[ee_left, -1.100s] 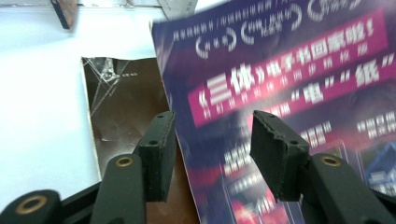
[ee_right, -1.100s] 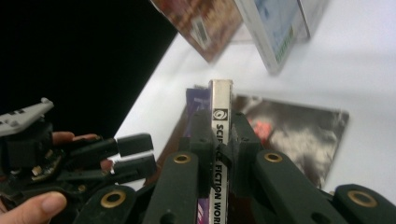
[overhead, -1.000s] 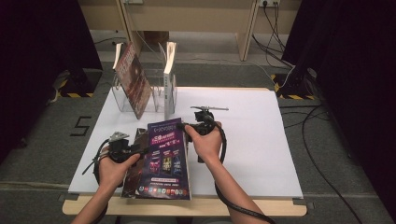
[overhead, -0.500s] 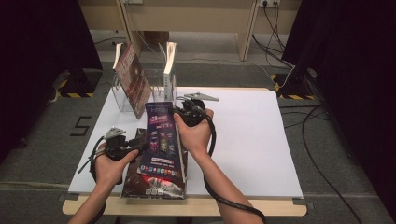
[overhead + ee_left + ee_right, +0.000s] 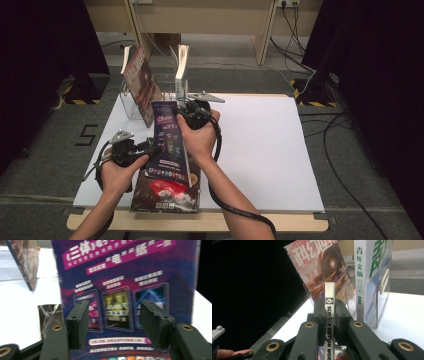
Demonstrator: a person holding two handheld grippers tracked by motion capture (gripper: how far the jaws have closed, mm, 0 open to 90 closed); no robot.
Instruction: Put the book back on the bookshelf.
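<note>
A purple magazine (image 5: 170, 145) stands lifted and tilted over the white table (image 5: 260, 150). My right gripper (image 5: 187, 112) is shut on its spine (image 5: 329, 293), seen edge-on between the jaws of the right gripper (image 5: 329, 307). My left gripper (image 5: 152, 148) sits at the magazine's left edge. In the left gripper view the left gripper (image 5: 116, 325) is open, its jaws having just been opening. The purple cover (image 5: 125, 277) faces the pads (image 5: 77, 325) from beyond them, not between them. Another magazine (image 5: 167, 192) lies flat under the lifted one.
A clear rack (image 5: 132, 107) stands at the table's back left corner. It holds a leaning red magazine (image 5: 141, 85) and an upright white book (image 5: 182, 62). Both show close ahead as the red magazine (image 5: 322, 267) and the white book (image 5: 364, 277). Cables trail on the floor.
The right gripper has raised the purple magazine off the table and carried it toward the rack, standing it more upright. The left gripper's jaws widened off its left edge. The lower magazine came into view.
</note>
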